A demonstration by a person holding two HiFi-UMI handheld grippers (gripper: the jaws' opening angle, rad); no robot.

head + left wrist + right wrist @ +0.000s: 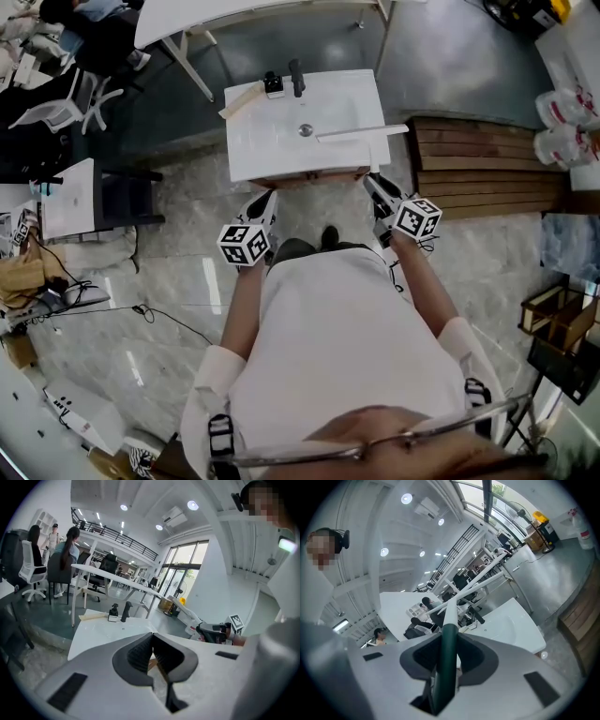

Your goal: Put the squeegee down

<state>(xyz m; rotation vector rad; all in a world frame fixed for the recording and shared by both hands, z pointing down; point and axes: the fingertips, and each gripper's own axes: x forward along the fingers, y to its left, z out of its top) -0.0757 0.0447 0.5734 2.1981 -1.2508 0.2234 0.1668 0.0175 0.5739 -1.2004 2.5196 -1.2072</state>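
The right hand-held gripper (pixel 447 638) grips the squeegee (pixel 446 660) by its green handle. The shaft runs straight ahead from the jaws, with the blade crosswise over the right side of the white washbasin (pixel 272 150). The left hand-held gripper (pixel 152 637), closed and empty, hangs near the basin's front edge.

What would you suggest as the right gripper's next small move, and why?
Probably lower the right gripper until the squeegee rests on the white sink top. Its jaws are clamped on the green handle, and the squeegee's far end reaches over the sink's right side, so little travel seems needed before letting go.
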